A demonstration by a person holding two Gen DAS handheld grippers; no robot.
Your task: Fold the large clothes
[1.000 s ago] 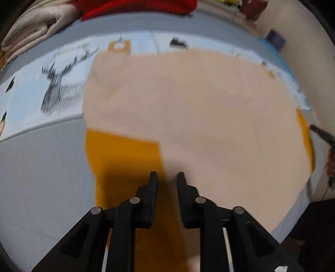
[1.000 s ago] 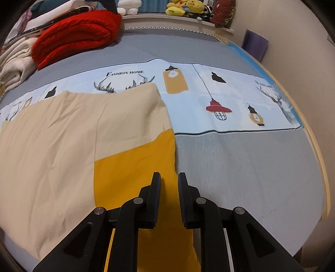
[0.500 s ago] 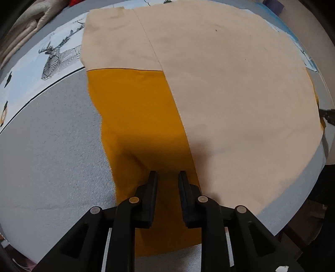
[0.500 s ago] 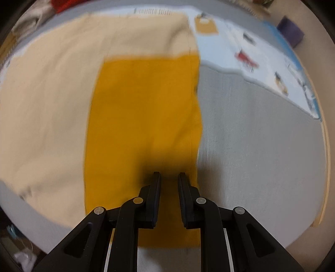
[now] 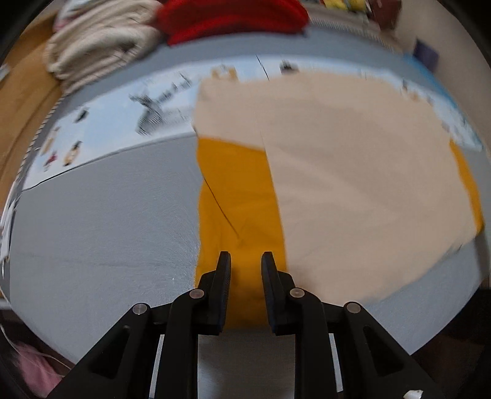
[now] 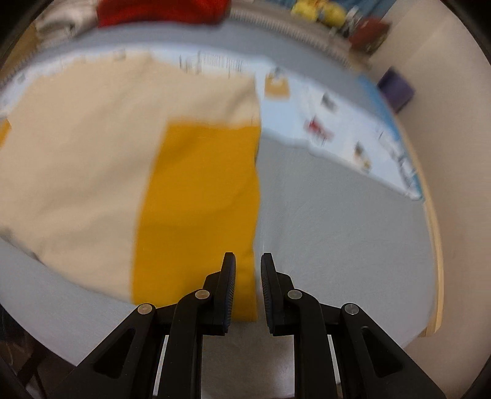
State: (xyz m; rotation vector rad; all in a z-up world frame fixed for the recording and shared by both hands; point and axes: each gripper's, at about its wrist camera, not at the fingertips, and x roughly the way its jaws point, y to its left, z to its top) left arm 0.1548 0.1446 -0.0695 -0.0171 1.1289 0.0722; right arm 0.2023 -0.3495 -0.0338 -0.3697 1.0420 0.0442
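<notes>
A large beige garment (image 5: pixel 353 172) with mustard-yellow sleeves lies flat on the grey bed cover (image 5: pixel 101 221). In the left wrist view its left yellow sleeve (image 5: pixel 236 202) runs down to my left gripper (image 5: pixel 245 261), which hovers over the sleeve end with its fingers a little apart and nothing between them. In the right wrist view the garment's body (image 6: pixel 92 147) is at left and the right yellow sleeve (image 6: pixel 202 196) reaches my right gripper (image 6: pixel 248 262), also slightly open and empty, over the sleeve's right edge. Both views are motion-blurred.
Folded cream knitwear (image 5: pixel 98 52) and a red knit (image 5: pixel 230 18) are stacked at the far side of the bed. A light-blue printed band (image 6: pixel 337 122) crosses the cover. Yellow plush toys (image 6: pixel 319 10) and a wall (image 6: pixel 445 92) lie beyond. The bed's near edge is below both grippers.
Both grippers have drawn back and up from the sleeves toward the bed's near edge. The views have tilted up, so the stacked clothes at the far side show again.
</notes>
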